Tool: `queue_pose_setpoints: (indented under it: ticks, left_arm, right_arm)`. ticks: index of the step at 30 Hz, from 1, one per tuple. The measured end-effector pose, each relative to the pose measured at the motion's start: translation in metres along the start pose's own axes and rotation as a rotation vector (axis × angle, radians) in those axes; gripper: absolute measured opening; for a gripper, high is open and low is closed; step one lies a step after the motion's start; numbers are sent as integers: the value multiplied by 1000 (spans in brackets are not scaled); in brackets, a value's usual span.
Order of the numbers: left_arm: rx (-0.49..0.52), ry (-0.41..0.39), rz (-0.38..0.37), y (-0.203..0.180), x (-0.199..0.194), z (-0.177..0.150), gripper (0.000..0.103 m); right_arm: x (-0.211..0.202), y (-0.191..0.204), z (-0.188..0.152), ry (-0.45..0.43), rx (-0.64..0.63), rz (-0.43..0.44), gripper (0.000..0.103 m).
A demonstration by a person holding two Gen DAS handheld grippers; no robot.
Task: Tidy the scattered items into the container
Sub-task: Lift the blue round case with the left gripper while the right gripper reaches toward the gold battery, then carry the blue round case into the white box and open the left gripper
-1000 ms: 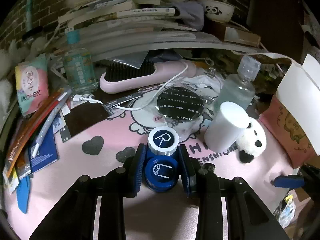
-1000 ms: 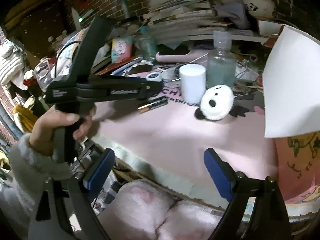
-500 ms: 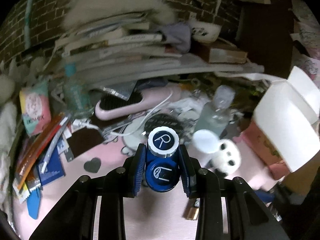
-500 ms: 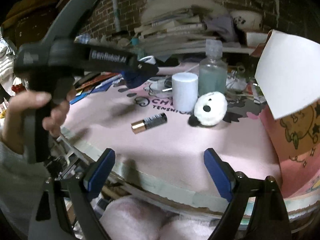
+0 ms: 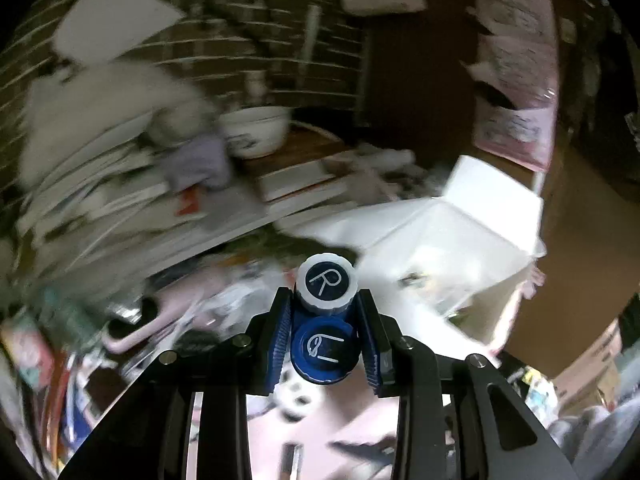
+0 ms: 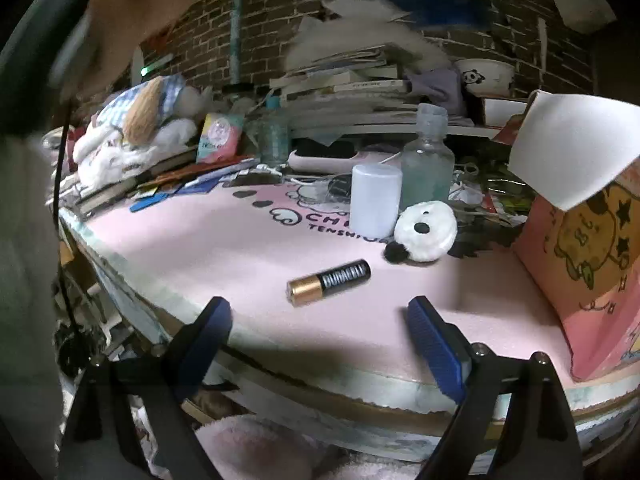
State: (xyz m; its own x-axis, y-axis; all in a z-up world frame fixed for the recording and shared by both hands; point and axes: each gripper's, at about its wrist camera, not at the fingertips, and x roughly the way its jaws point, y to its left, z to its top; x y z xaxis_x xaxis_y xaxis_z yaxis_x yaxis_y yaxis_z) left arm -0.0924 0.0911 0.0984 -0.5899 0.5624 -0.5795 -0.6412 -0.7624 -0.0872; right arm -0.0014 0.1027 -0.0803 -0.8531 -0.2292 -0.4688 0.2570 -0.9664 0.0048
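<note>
Now the left gripper (image 5: 325, 330), clamped on the blue twin-capped lens case (image 5: 324, 326), has swung up toward the open white-flapped pink box (image 5: 472, 236), nearly ready to drop.

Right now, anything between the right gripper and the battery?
No. In the right wrist view, only bare pink mat lies between the open right gripper and the battery, near the table's edge.

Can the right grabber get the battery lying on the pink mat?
Probably yes. The right gripper is open and holds nothing, and the battery lies alone on the pink mat just ahead of its fingers, with nothing between them.
</note>
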Motion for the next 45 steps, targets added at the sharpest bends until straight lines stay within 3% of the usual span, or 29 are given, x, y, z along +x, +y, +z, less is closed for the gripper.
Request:
queue_pose_setpoints:
  ticks: [9, 15, 21, 24, 27, 30, 33, 38, 45]
  left_arm:
    - [124, 159, -115, -64, 50, 31, 27]
    - [144, 310, -91, -80, 95, 38, 27]
    - [182, 378, -42, -88, 117, 32, 27]
    - [200, 365, -40, -91, 118, 33, 32]
    - [215, 320, -26, -91, 114, 34, 67]
    - [224, 239, -29, -90, 100, 38, 71]
    - [211, 127, -18, -84, 75, 43, 84]
    - [186, 6, -3, -68, 34, 35, 86]
    - [113, -59, 12, -42, -2, 0, 86]
  right_arm:
    - [-2, 0, -4, -37, -3, -12, 84]
    - [-4, -5, -4, -48, 28, 14, 84]
    - [-3, -13, -5, -65, 51, 10, 84]
    - [-4, -16, -7, -81, 50, 13, 84]
    - [-4, -20, -10, -105, 44, 15, 84]
    - [-4, -23, -15, -132, 21, 0, 84]
    - [-6, -24, -18, -147, -5, -9, 83]
    - [-6, -35, -19, -166, -5, -16, 83]
    - [-11, -44, -24, -196, -4, -34, 83]
